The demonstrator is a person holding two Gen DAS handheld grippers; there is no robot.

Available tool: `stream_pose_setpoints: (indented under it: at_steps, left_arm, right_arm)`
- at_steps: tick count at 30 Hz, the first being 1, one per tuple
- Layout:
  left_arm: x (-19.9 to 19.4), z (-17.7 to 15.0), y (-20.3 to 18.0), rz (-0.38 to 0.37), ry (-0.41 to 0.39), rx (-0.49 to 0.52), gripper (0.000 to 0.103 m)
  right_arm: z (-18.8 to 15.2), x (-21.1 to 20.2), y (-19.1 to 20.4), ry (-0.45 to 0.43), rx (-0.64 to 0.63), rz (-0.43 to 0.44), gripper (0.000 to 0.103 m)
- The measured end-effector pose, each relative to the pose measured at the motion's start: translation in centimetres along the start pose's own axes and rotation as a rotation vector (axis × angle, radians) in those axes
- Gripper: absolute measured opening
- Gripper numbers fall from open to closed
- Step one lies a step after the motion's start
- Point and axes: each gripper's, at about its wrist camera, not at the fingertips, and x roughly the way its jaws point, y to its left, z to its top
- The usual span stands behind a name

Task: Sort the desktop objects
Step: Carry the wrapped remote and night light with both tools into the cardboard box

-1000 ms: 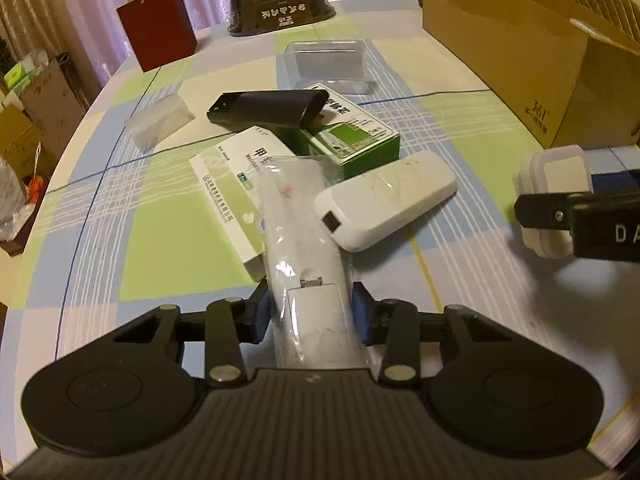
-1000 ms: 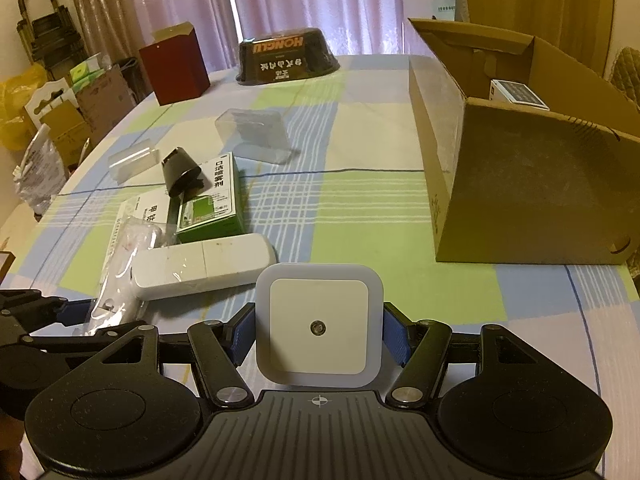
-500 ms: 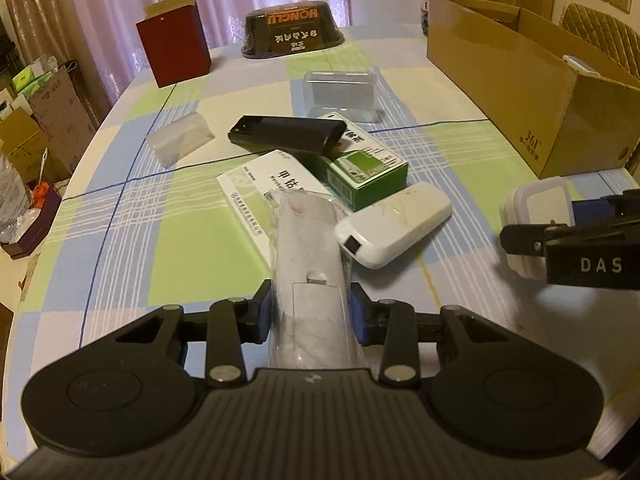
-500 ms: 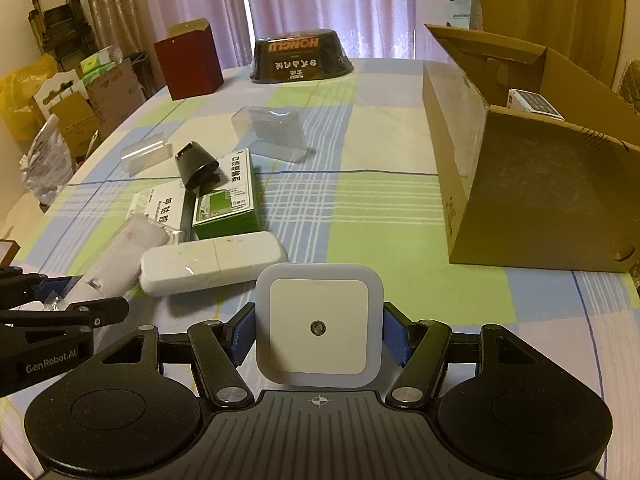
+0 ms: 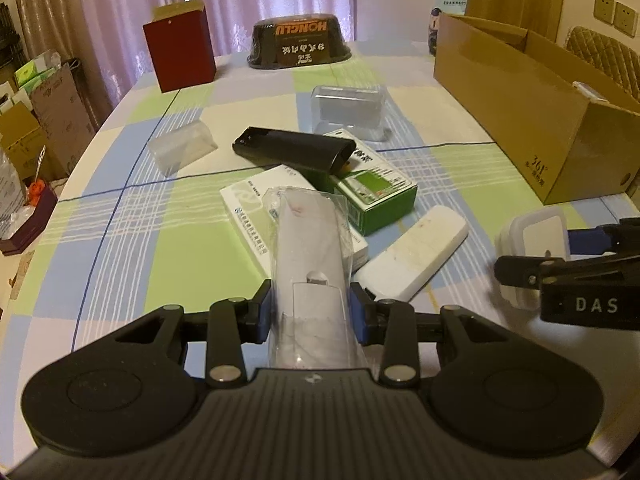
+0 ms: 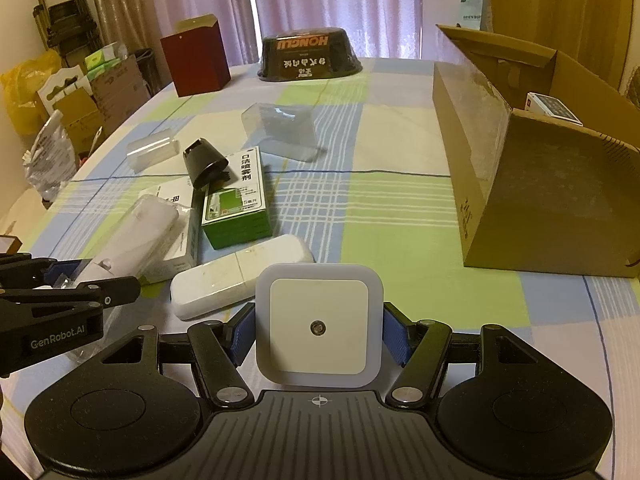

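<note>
Checked green-blue-white tablecloth (image 6: 400, 208); dark red box (image 6: 196, 60); brown carton (image 6: 552, 200).

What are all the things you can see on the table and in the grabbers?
wrapped remote: 1, white in clear plastic, in left gripper
night light: 1, white square, in right gripper
white remote: 1, on tablecloth, near edge
green box: 1, green-white, middle
white box: 1, under wrapped remote
black device: 1, lying across boxes
clear cases: 2, transparent, behind pile
red box: 1, far left
black bowl: 1, upside down, far end
cardboard box: 1, brown, right
left gripper: 1, black, jaws shut
right gripper: 1, black, jaws shut
</note>
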Motion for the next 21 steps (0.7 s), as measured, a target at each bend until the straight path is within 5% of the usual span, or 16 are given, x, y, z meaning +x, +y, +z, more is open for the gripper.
stream_pose_setpoints:
  at_steps: [21]
  left_arm:
    - [-2.5, 0.9, -1.3, -0.014, -0.041, 0.045, 0.033]
  right_arm:
    - [-0.5, -3.2, -0.4, -0.045, -0.012, -0.040, 0.064]
